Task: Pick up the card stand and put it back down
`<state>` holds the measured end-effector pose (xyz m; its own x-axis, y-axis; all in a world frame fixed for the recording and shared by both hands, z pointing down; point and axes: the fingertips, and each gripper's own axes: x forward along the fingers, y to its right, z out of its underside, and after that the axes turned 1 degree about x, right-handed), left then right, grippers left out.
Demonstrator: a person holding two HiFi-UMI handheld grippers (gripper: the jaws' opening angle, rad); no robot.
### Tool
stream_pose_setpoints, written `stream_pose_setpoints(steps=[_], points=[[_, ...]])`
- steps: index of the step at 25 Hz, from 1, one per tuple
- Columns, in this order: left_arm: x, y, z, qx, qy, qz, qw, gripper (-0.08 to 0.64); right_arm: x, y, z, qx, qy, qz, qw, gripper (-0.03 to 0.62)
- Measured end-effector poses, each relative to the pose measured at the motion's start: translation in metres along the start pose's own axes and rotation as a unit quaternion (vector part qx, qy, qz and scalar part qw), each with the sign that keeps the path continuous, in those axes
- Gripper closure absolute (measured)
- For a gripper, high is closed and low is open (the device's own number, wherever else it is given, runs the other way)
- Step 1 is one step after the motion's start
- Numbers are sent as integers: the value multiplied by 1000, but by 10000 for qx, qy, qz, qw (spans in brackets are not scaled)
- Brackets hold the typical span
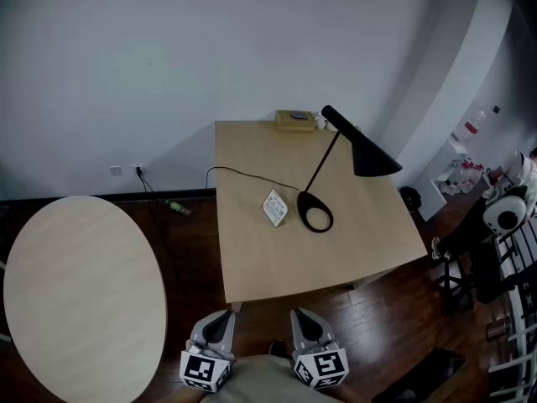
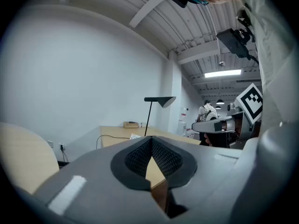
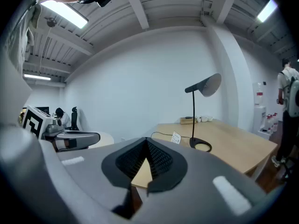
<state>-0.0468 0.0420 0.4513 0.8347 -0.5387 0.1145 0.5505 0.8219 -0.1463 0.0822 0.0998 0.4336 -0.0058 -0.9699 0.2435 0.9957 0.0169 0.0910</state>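
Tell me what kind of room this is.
Likely an open office or lab: wooden desk with a black desk lamp, a round table beside it, strip lights on an exposed-beam ceiling.

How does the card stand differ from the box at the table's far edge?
Colour: the card stand is white; the box is yellowish with a dark patch on top.
Place: the card stand sits midway on the table, just left of the lamp base; the box lies at the far edge.
Pose: the card stand is askew to the table's edges; the box lies square with them.
Both rest on that table.
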Motion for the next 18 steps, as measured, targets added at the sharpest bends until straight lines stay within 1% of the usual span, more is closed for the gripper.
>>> stream_pose_setpoints(steps=[3,5,9,11,14,18], points=[[-12,-15,3,-43,113,4,9999,557,4,-21,0,-23,-22,19,10000,592],[-17,-22,0,-43,97,49,9999,557,7,-29,-2,-20,-20,64,10000,592],[-19,-31,-5,-88,46,53,9999,557,15,-25,-9,8,20,218,9998,592],[-17,-37,-4,-115,17,-20,9999,557,23,-21,-10,38,27,223,9997,592],[-9,-48,-3,-117,-12,-171,9998,557,40,-17,-10,58,19,119,9999,592],[9,-57,0,-79,-104,-467,9988,557,66,7,-9,94,21,-3,10000,592]])
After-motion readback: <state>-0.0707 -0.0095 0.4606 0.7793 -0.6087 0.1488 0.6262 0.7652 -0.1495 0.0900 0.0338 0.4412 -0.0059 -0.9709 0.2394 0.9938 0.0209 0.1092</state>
